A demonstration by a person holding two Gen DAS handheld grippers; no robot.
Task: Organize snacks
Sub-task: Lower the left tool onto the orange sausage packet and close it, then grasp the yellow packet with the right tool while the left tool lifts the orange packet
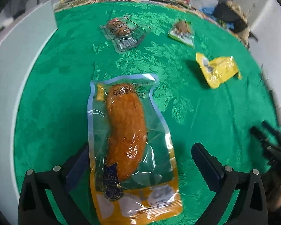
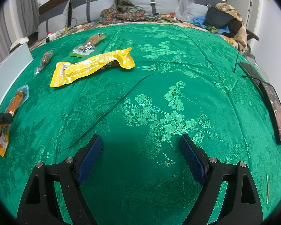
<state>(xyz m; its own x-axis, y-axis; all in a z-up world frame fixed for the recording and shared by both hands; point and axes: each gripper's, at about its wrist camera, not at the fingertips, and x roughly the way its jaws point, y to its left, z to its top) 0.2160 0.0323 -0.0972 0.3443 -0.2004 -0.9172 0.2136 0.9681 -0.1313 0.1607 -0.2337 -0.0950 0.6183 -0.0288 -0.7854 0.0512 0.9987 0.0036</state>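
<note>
The left gripper (image 1: 140, 155) is seen spread wide over the orange sausage pack (image 1: 129, 140), with 1 finger on each side of the pouch and neither pad pressing on it; the pack lies flat on the green cloth (image 1: 187, 112), released rather than grasped. It has probably been laid here, near the left edge of the cloth beside a pale board (image 1: 18, 65), as 1 item of a row. The right gripper (image 2: 140, 157) is held apart over bare cloth with nothing between its fingers, presumably kept out of the way while the left side is worked.

Further out, 3 more snacks are spread over the cloth: a yellow packet (image 1: 218, 70) off to the right, a small clear pack with a brown snack (image 1: 121, 32) straight ahead, and a green-edged pack (image 1: 182, 31) beside it. They lie well apart and at differing angles, so the sorting is judged unfinished. At the right edge of the cloth a dark phone (image 2: 277, 112) is seen, clear of the snacks. Beyond the cloth, cushions and piled clothing (image 2: 224, 16) are visible.
</note>
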